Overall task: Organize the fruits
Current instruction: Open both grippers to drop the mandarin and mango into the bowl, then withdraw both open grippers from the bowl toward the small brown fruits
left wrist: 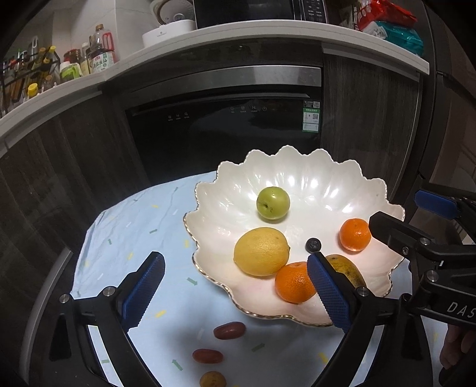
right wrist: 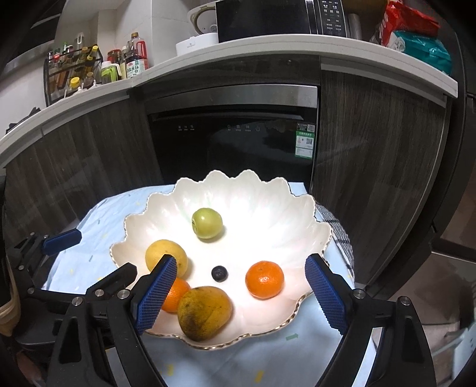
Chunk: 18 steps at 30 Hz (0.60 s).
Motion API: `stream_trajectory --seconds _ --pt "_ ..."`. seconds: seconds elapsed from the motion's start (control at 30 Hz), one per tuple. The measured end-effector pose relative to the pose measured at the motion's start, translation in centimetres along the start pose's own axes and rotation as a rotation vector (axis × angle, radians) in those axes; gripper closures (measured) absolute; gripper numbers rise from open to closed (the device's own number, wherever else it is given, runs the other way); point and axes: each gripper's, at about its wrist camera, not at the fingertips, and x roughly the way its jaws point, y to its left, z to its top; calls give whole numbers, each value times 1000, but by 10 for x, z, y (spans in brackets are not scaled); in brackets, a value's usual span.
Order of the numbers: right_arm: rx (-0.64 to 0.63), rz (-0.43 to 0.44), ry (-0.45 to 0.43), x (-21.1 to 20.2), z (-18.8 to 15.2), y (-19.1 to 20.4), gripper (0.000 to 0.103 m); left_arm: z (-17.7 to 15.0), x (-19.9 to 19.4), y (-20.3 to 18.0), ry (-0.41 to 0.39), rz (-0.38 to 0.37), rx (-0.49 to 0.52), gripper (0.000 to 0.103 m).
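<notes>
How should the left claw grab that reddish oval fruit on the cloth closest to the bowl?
The reddish oval fruit lies flat on the blue cloth, long side running left to right, apart from the bowl. Probably best to come down from above and pinch across its narrow middle, not end to end. The left gripper is open and empty, wide enough for that.

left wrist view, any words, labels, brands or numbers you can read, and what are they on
"DAS", cut off at the picture's edge: white letters on the right gripper body.
Green sticker on the dishwasher: too small to read.
Dishwasher panel icons: symbols with tiny captions, unreadable.
Green-labelled bottle on the counter: label blurred.
Microwave buttons: unreadable.
Red and teal packets: print unreadable.
</notes>
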Motion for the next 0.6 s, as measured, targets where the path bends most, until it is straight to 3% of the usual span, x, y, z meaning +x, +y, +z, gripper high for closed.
stream_trajectory --seconds 0.6 --pt "17 -36 -54 -42 2 19 14 -7 -44 24 -55 38 -32 4"
